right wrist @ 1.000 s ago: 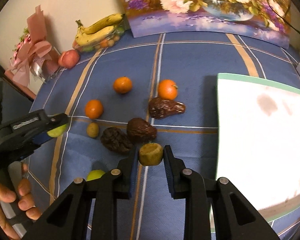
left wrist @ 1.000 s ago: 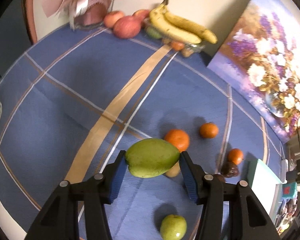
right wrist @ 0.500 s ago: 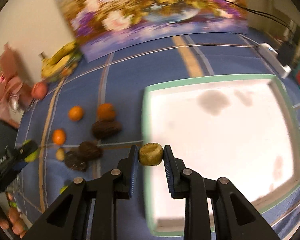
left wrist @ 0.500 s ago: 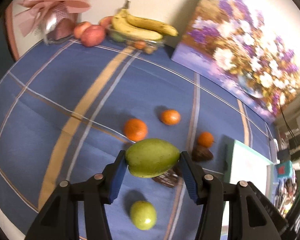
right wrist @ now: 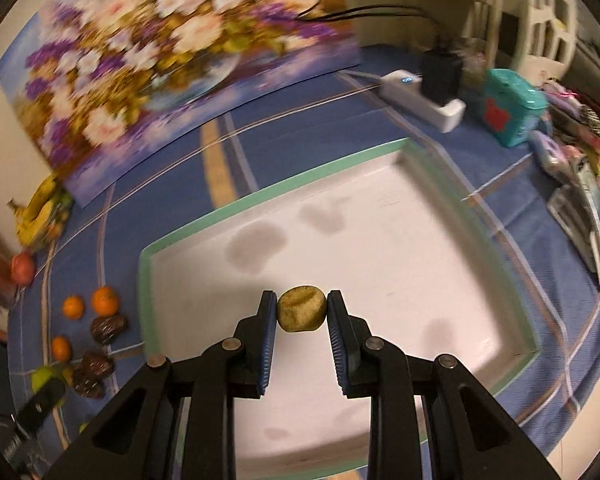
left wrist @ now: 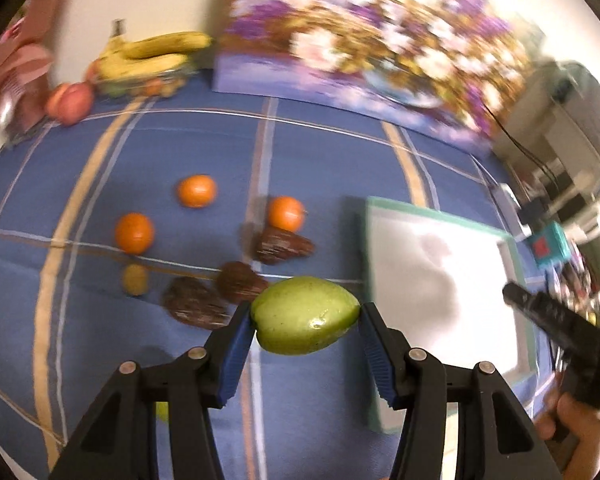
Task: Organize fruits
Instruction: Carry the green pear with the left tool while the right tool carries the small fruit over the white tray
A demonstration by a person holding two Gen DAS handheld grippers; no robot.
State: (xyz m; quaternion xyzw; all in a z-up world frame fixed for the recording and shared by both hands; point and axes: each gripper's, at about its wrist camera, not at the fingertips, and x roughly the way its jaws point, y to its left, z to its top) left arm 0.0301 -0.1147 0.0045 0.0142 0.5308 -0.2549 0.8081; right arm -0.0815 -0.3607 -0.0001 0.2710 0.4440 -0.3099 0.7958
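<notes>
My left gripper (left wrist: 306, 322) is shut on a large green mango (left wrist: 305, 315), held above the blue tablecloth just left of the white tray (left wrist: 516, 256). My right gripper (right wrist: 302, 312) is shut on a small yellow-brown fruit (right wrist: 301, 308) and hangs over the near-left part of the white tray (right wrist: 284, 196), which has a green rim. On the cloth lie three oranges (left wrist: 196, 190), three dark brown fruits (left wrist: 282, 245), a small yellow-green fruit (left wrist: 135, 279) and a green apple (left wrist: 162, 411), mostly hidden behind my left gripper's frame.
A floral painting (left wrist: 364, 40) leans on the back wall. Bananas (left wrist: 156, 54) and red apples (left wrist: 70, 100) sit at the back left. A white power strip (right wrist: 420, 98), a teal box (right wrist: 512, 106) and clutter lie right of the tray. A hand (left wrist: 572, 420) holds the right gripper's handle.
Both grippers have swung right across the table with their fruits. The right one went from the loose fruits to over the tray; the left one now faces the tray's left edge.
</notes>
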